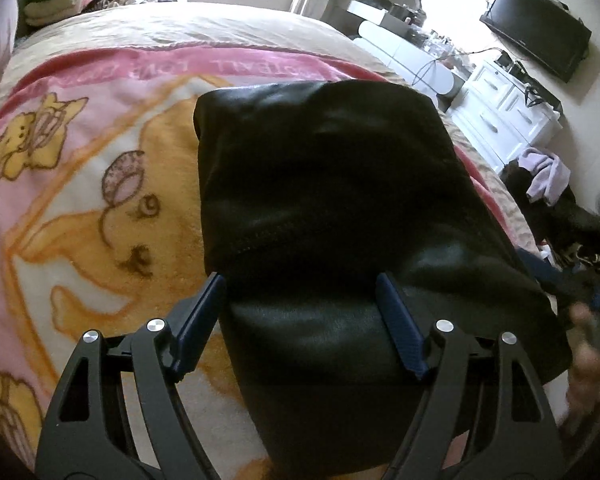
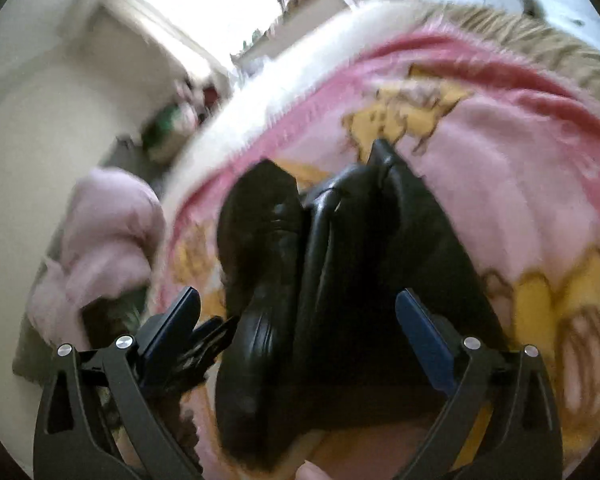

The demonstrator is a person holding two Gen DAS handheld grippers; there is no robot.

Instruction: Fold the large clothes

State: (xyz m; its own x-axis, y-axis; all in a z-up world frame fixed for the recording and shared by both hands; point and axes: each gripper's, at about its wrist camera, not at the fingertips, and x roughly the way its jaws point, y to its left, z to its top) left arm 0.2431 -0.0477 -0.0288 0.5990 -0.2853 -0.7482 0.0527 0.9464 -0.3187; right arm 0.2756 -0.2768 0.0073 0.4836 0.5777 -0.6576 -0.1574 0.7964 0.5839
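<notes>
Left jaws [image 1: 300, 320] stand wide, blue pads apart, with nothing pressed between them. The black, shiny, leather-like garment [image 1: 332, 200] lies folded into a long block on the pink and yellow cartoon-print fleece blanket [image 1: 80, 184] that covers the bed. In the left wrist view the near end of the garment sits between my left pads; I cannot tell whether either pad touches it, but neither pinches it. The far end of the block has a smooth, rounded fold edge.

Right jaws [image 2: 298, 312] are open as wide as they go, and no cloth is pinched. The right wrist view is blurred. There the same black garment [image 2: 340, 248] shows as bunched folds and ridges running away from me, lying on the blanket [image 2: 520, 168] between and beyond my pads. A small black clip-like part sits just beside the left-hand pad; what it is I cannot tell.

Surroundings, left view: beige bedspread [image 1: 204, 28] beyond the blanket, white dresser with drawers [image 1: 504, 112] to the right of the bed, black flat screen [image 1: 536, 44] on the wall above it, a lilac cloth heap [image 1: 544, 172] on the floor beside the bed. A blurred hand [image 1: 586, 356] shows at the right edge.

Right view: a pale pink bundle of cloth [image 2: 108, 240] lies left of the bed.
</notes>
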